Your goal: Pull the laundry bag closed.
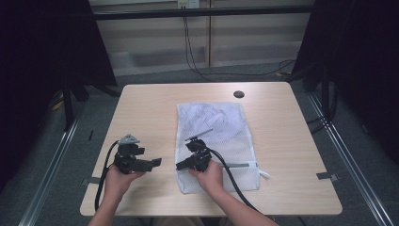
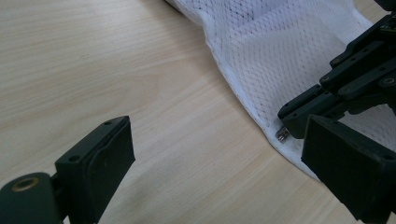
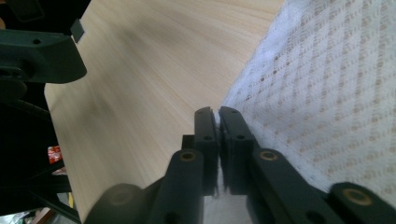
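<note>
Mesh laundry bag (image 1: 217, 141) lying flat on the wooden table (image 1: 150, 113), centre of the high view, zip edge toward the bottom

Right gripper (image 3: 216, 122), lower centre, has its jaws pinched together on the bag's left hem; left gripper (image 1: 153, 163), lower left, rests on bare wood with jaws spread wide and nothing between them

Bare counter (image 1: 150, 108) is left open to the left of the white mesh laundry bag (image 1: 221, 127), and a wide strip is left free to its right up to the counter's edge. Between the left tool (image 1: 157, 162) and the right tool (image 1: 179, 165) only a narrow gap is left at the bag's near left edge. A small dark round cap (image 1: 238, 94) is set near the far edge, apart from the bag.
</note>
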{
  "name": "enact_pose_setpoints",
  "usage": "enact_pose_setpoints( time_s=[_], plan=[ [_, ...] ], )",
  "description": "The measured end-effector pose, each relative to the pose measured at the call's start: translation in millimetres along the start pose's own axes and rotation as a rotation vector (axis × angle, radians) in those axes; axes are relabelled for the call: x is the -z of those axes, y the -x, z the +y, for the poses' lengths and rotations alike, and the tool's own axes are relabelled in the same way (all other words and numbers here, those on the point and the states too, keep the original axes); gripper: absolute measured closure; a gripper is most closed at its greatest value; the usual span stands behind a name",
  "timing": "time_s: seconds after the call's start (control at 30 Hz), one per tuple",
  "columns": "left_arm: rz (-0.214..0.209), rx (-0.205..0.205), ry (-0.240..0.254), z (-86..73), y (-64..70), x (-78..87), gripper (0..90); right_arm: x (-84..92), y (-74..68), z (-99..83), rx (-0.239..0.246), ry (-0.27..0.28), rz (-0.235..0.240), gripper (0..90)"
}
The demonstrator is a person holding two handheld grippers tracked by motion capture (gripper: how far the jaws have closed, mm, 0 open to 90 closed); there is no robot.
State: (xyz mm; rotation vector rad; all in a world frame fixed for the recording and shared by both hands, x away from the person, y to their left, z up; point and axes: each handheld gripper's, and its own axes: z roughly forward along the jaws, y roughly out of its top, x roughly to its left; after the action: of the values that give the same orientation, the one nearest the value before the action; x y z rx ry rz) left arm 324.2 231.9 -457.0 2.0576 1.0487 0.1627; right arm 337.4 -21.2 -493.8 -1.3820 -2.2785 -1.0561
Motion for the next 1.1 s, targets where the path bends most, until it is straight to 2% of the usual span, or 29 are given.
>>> enact_pose_setpoints(
  time_s=[0.07,0.23,0.63,0.67,0.77,0.83,1.1],
  plan=[
    [-0.012,-0.008,-0.012,0.0,0.9,-1.2,9.1,1.2,0.2,0.4,-0.001,0.008,0.005,87.0],
    [-0.036,0.002,-0.019,-0.3,3.8,-4.6,9.1,4.7,1.4,0.7,-0.004,0.009,0.025,87.1],
    [-0.091,0.022,-0.032,-1.4,10.8,-13.4,9.0,18.1,0.8,3.0,-0.015,0.052,0.052,87.1],
    [-0.099,0.035,-0.028,-1.6,12.8,-15.0,9.1,18.9,0.5,2.9,-0.015,0.049,0.046,87.1],
    [-0.121,0.043,-0.032,-1.9,16.2,-18.4,9.1,21.4,0.6,2.7,-0.005,0.058,0.045,87.1],
    [-0.133,0.039,-0.054,-1.9,18.2,-21.3,9.3,22.6,-0.1,2.9,-0.009,0.068,0.044,87.1],
    [-0.192,0.067,-0.071,-3.5,28.0,-34.7,11.1,26.3,0.0,3.6,0.002,0.076,0.038,87.1]
  ],
)
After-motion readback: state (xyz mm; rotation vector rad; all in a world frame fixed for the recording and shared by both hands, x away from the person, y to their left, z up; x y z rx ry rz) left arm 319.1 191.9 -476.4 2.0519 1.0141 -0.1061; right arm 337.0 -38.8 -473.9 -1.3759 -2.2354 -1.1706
